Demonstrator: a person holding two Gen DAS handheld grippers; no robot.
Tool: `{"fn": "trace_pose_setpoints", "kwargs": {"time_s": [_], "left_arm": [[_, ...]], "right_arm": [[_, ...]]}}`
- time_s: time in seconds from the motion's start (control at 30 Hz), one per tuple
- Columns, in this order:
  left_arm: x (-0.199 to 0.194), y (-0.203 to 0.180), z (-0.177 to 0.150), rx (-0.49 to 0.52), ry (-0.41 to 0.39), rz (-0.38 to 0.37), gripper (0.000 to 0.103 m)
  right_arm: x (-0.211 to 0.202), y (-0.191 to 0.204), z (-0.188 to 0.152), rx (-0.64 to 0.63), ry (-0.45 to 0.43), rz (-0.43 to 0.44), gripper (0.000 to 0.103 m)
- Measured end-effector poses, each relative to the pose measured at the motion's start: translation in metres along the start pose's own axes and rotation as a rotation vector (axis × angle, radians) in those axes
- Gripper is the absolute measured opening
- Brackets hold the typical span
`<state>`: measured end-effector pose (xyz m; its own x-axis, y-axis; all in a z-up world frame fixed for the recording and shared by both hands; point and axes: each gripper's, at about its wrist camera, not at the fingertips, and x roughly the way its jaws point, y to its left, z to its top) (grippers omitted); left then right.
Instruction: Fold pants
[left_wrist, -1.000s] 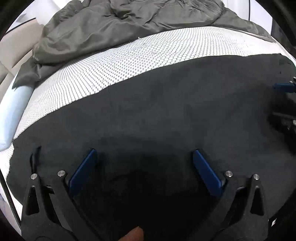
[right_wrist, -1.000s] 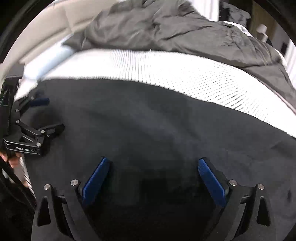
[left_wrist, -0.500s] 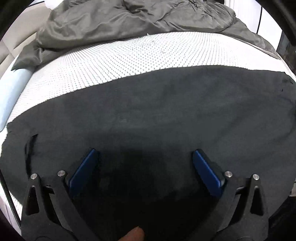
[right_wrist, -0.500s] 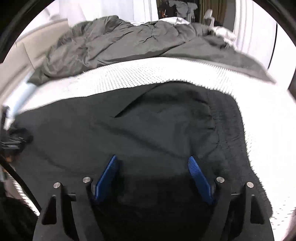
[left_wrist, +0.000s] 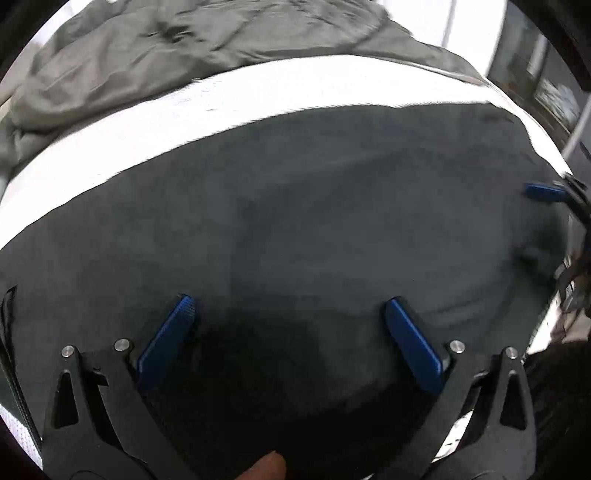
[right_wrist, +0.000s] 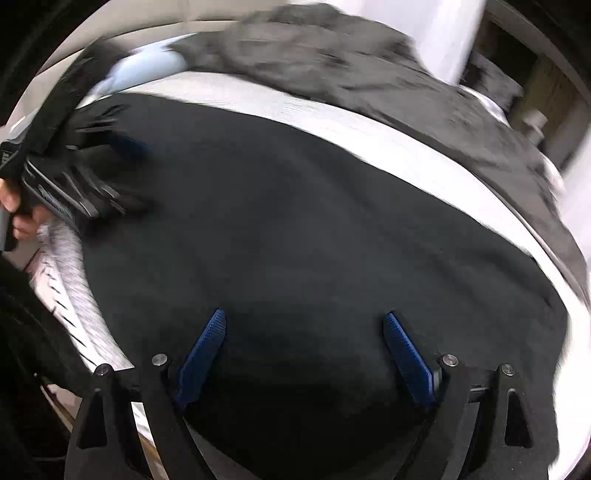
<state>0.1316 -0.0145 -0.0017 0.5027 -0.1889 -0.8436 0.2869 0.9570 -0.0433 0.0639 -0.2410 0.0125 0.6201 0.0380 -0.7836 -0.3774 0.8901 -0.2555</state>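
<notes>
Left wrist view shows the pants flat along the bed's near edge; left gripper released, right gripper opening (both empty), so a shallow grab could, I judge, catch one layer.

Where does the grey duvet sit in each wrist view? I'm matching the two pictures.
Left wrist view: grey duvet along the top, left of centre, behind the white mattress.
Right wrist view: grey duvet along the top, trailing down the right edge.
Shared landmark: the black pants filling the middle.
</notes>
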Motion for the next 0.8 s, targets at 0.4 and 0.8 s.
{"fn": "trace_pose_setpoints", "kwargs": {"time_s": [0.4,0.8], "left_arm": [[-0.034,0.071,-0.007,-0.177,-0.045,0.076,0.102],[0.042,0.079,0.064,-0.113,0.076,0.093,0.103]], "right_arm": [[-0.036,-0.063,-0.011,0.217,-0.162,-0.027,0.099],[0.102,0.010,0.157,0.149,0.060,0.125,0.083]]}}
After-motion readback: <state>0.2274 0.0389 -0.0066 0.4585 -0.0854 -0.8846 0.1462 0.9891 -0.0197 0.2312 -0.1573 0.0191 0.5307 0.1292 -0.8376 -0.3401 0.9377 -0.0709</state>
